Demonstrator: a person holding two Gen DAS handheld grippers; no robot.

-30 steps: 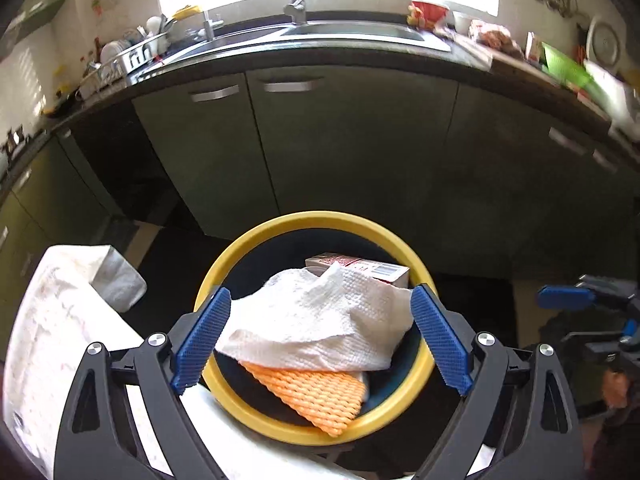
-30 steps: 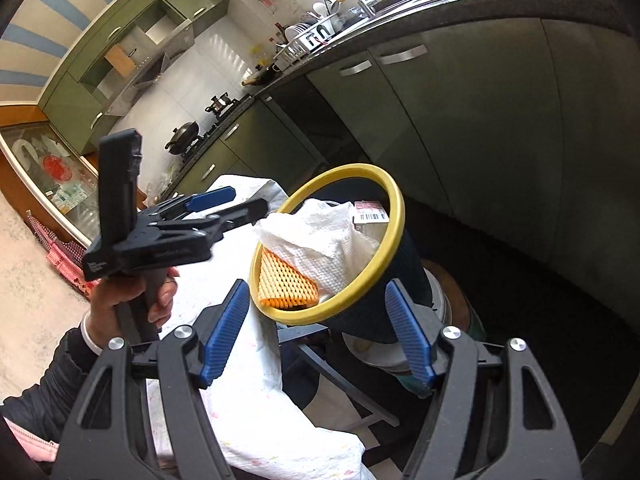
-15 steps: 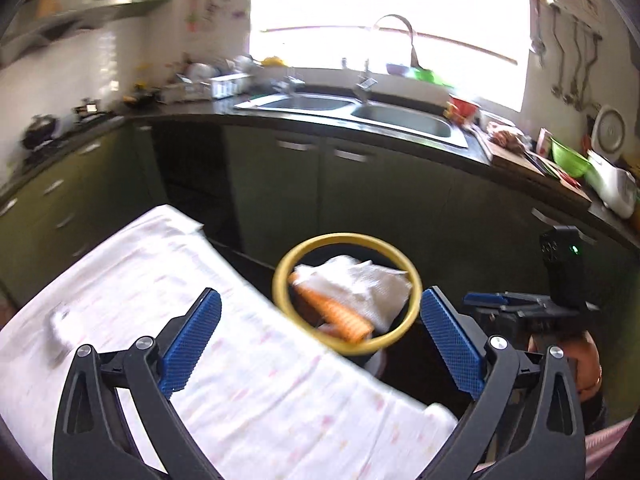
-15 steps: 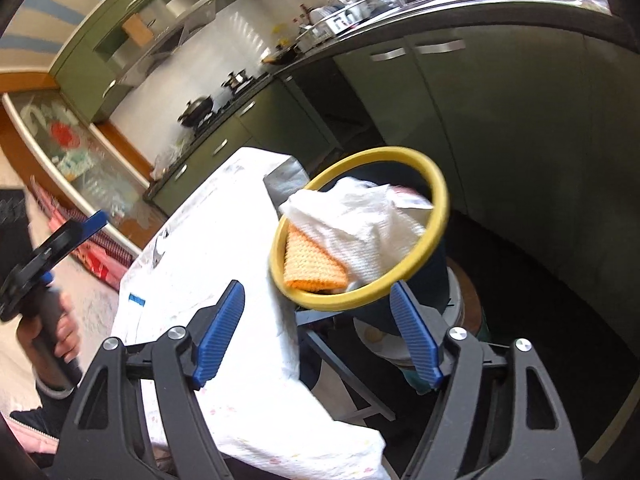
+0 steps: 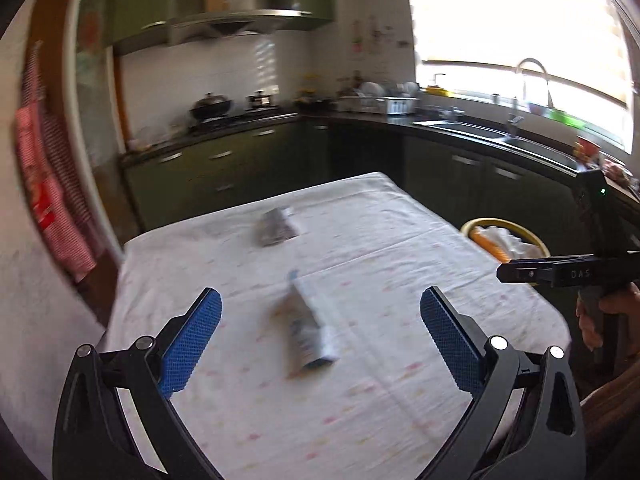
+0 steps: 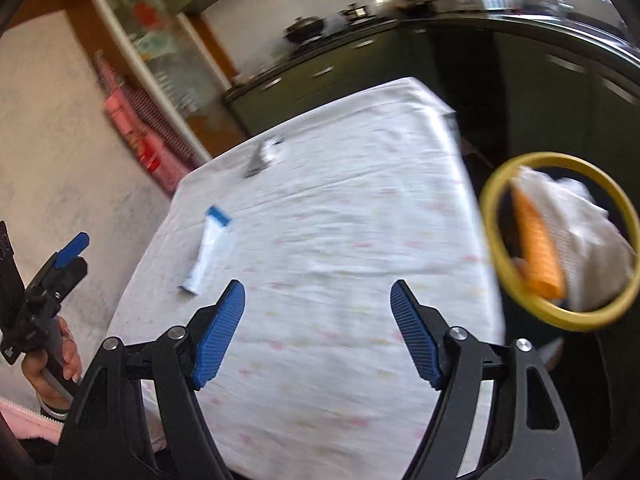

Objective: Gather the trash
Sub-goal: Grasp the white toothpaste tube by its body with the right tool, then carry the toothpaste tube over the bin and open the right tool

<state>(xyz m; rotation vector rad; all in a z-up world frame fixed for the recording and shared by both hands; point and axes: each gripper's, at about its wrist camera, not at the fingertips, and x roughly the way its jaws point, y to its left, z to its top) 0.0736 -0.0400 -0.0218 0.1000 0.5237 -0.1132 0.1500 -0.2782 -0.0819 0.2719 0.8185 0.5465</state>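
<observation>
Two grippers, left [image 5: 320, 346] and right [image 6: 318, 332]: fingers spread, empty, above tablecloth [image 5: 360, 248].

left gripper [image 5: 320, 334]: jaws just widened, spread wide, empty | right gripper [image 6: 318, 330]: jaws apart, empty, angled downward

White cloth-covered table [image 5: 360, 400], green cabinets [image 5: 224, 168], black wok [image 5: 211, 106] on stove, sink faucet [image 5: 532, 76], bright window [image 5: 520, 20]

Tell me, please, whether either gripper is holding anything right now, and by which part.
Nothing is held. The left gripper and right gripper both stand open and empty above the tablecloth; the tube lies untouched.
</observation>
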